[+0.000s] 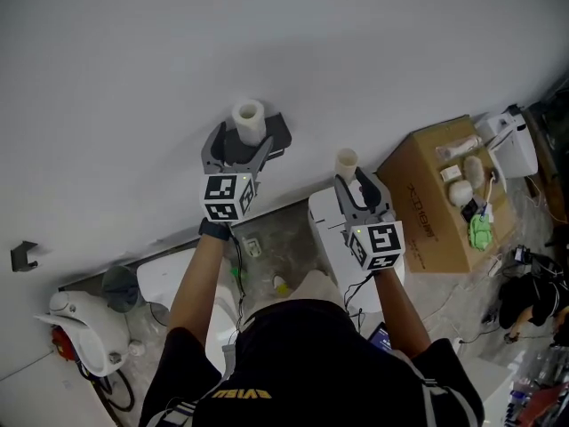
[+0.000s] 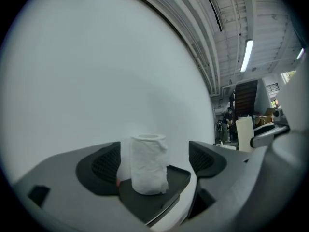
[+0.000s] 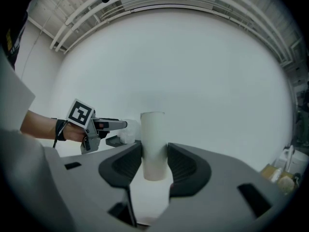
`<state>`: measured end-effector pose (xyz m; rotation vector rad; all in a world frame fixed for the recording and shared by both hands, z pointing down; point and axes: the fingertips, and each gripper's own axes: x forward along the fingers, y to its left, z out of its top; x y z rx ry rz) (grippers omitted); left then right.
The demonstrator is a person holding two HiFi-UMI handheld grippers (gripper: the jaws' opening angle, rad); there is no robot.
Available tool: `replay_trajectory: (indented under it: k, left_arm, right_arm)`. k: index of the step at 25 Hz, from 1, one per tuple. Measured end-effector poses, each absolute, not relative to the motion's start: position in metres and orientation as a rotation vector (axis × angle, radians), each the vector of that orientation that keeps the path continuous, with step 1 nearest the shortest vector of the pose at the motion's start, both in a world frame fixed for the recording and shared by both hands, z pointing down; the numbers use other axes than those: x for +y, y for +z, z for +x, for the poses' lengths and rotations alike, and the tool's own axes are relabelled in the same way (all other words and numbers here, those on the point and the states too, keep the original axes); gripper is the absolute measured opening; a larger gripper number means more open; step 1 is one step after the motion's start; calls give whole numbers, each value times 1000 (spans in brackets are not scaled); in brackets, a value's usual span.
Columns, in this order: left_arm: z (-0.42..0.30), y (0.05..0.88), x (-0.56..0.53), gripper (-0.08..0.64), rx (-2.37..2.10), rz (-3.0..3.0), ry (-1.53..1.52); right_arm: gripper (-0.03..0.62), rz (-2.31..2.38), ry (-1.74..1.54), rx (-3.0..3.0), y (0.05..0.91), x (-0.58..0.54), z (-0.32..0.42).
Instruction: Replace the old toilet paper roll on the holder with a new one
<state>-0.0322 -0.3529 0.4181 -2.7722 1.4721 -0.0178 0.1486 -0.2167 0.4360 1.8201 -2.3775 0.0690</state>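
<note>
A small white toilet paper roll (image 1: 248,121) stands upright on the black wall holder (image 1: 277,132). My left gripper (image 1: 238,142) is open, one jaw on each side of the roll (image 2: 148,163), and neither pad touches it. The holder's flat shelf (image 2: 149,199) lies under the roll. To the right, my right gripper (image 1: 356,178) is shut on a bare cardboard tube (image 1: 346,161), held upright away from the wall. In the right gripper view the tube (image 3: 153,134) is pinched between both pads of the gripper (image 3: 154,161), and the left gripper (image 3: 104,125) shows beyond it at the left.
A plain white wall fills the top. Below are a toilet (image 1: 178,283) and a white unit (image 1: 329,229). An open cardboard box (image 1: 436,194) with small items stands at the right. A black hook (image 1: 24,254) is on the wall at the far left.
</note>
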Motion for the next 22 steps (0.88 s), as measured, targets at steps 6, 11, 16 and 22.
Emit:
replay_trajectory:
  k: [6, 11, 16, 22]
  left_arm:
    - [-22, 421, -374, 449, 1461, -2792, -74]
    - [-17, 425, -380, 449, 1474, -2812, -103]
    - [-14, 426, -381, 445, 1466, -2796, -139]
    - [-21, 427, -383, 273, 1508, -2759, -142]
  right_arm:
    - [167, 1830, 64, -2376, 432, -213, 154]
    - [167, 1836, 71, -2389, 430, -212, 157]
    - [167, 1833, 71, -2397, 429, -212, 155]
    - [167, 1825, 75, -2407, 431, -211, 153]
